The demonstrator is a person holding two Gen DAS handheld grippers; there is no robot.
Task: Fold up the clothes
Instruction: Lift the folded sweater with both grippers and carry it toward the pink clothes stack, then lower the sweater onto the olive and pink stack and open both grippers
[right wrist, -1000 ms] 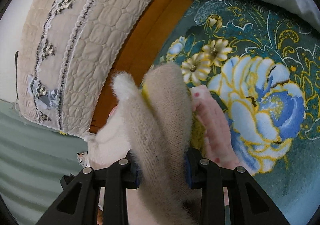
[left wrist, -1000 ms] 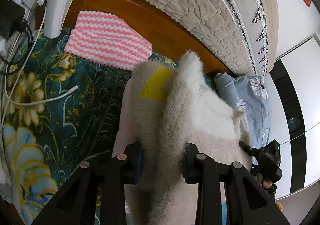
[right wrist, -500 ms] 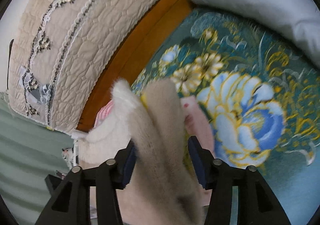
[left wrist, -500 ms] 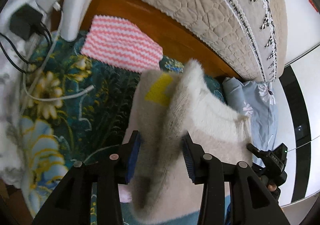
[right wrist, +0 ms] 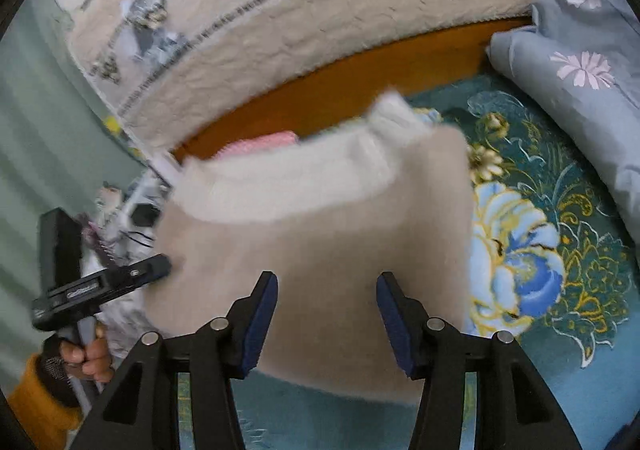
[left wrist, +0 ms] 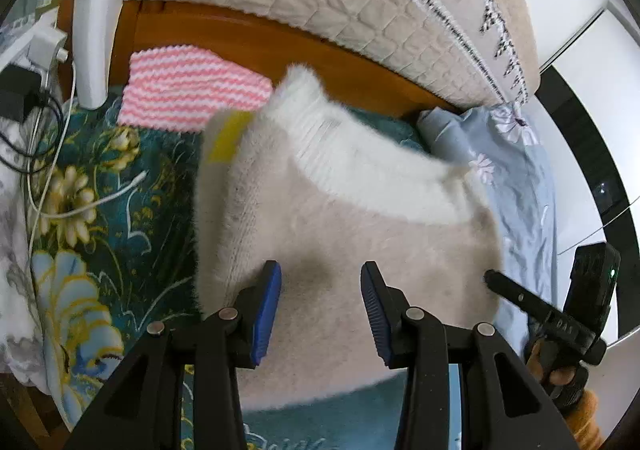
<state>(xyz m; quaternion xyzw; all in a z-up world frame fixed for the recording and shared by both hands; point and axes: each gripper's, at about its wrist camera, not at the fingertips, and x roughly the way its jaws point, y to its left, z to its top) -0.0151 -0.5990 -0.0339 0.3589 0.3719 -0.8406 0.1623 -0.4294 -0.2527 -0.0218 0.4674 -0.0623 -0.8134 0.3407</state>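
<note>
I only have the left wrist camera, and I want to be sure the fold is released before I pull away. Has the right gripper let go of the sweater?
Observer: Yes. In the right wrist view, the right gripper has just been opening. Its blue pads stand apart and press on nothing, and the beige sweater lies beyond the gap.
Operator: What is next to the sweater's right-hand edge over there?
Observer: Only the teal bedspread. That edge ends beside a large blue flower print, and nothing else lies against it.
</note>
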